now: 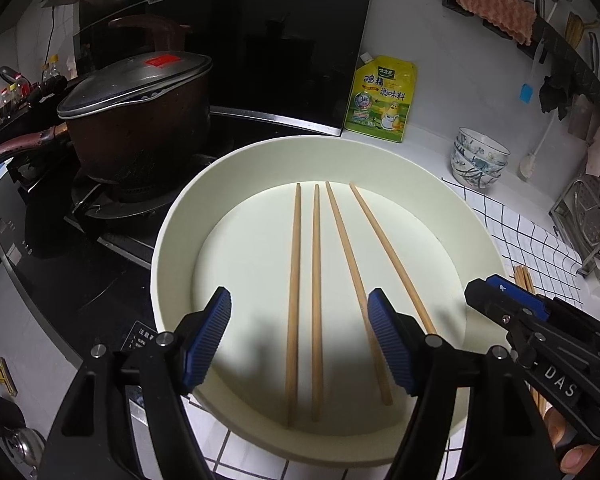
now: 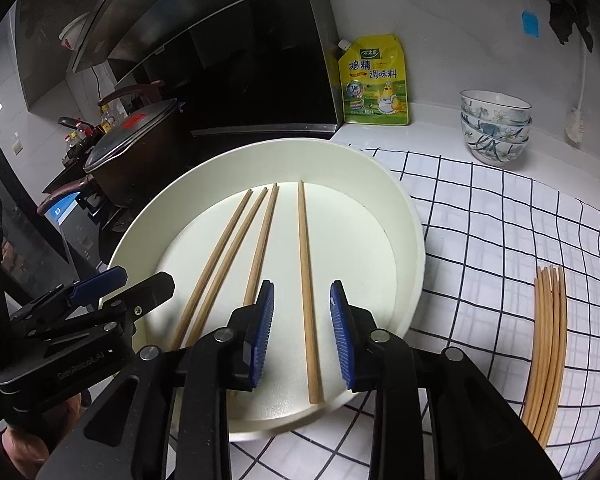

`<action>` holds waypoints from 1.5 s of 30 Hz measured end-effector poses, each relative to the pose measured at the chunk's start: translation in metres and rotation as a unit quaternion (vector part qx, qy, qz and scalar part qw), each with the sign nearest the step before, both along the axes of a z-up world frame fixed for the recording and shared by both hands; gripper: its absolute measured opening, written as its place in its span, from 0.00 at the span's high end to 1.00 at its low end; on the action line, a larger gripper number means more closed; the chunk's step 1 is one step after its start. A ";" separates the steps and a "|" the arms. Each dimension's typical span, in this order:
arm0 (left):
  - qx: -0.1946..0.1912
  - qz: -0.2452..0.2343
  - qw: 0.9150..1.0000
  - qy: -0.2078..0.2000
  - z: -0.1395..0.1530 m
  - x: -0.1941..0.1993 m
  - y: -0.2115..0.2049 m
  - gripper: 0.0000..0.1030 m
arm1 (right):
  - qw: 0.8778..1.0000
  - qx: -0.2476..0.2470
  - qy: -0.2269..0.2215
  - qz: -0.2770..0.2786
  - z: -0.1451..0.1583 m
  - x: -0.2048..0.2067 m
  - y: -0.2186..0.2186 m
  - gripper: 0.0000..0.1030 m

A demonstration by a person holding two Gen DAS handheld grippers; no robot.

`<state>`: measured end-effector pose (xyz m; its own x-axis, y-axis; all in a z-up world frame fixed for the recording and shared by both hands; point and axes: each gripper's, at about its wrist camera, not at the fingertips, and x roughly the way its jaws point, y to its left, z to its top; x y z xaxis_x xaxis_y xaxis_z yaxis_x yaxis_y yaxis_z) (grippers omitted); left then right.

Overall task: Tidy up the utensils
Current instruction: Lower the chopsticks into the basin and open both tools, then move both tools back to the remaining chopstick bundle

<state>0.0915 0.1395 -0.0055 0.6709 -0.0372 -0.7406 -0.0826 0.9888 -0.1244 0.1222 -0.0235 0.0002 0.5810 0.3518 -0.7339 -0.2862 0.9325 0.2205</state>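
A round white tray [image 1: 168, 240] [image 2: 414, 264] sits on the counter with several wooden chopsticks [image 1: 315, 300] [image 2: 260, 240] lying lengthwise in it. My left gripper [image 1: 299, 336] is open and empty above the tray's near side, its jaws on either side of two chopsticks. My right gripper [image 2: 302, 332] is open and empty, its jaws on either side of the rightmost chopstick [image 2: 307, 292] without touching it. The right gripper also shows in the left wrist view [image 1: 504, 304]. A bundle of several more chopsticks [image 2: 548, 352] lies on the checked cloth to the right.
A checked cloth [image 2: 500, 216] covers the counter. A dark lidded pot [image 1: 140, 120] stands on the stove at left. A yellow seasoning pouch [image 1: 380, 100] leans on the wall. Stacked floral bowls [image 1: 478, 158] stand at right, next to a metal steamer rack [image 1: 596, 224].
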 end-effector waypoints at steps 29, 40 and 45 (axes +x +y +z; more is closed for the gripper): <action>-0.030 -0.087 0.995 -0.041 0.022 -0.059 -0.108 0.15 | 0.988 -0.042 -0.002 -0.147 -0.021 -0.083 -0.184 0.53; -0.021 -0.137 0.990 -0.022 0.008 -0.063 -0.162 0.14 | 0.983 -0.066 0.028 -0.169 -0.050 -0.085 -0.222 0.49; -0.009 -0.146 0.989 -0.010 -0.001 -0.060 -0.175 0.14 | 0.982 -0.085 0.038 -0.164 -0.063 -0.070 -0.221 0.49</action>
<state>0.0313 -0.0355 -0.0063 0.6438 -0.2454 -0.7248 0.2095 0.9675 -0.1415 0.0518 -0.2449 -0.0627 0.5835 0.0238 -0.8118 0.0469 0.9969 0.0630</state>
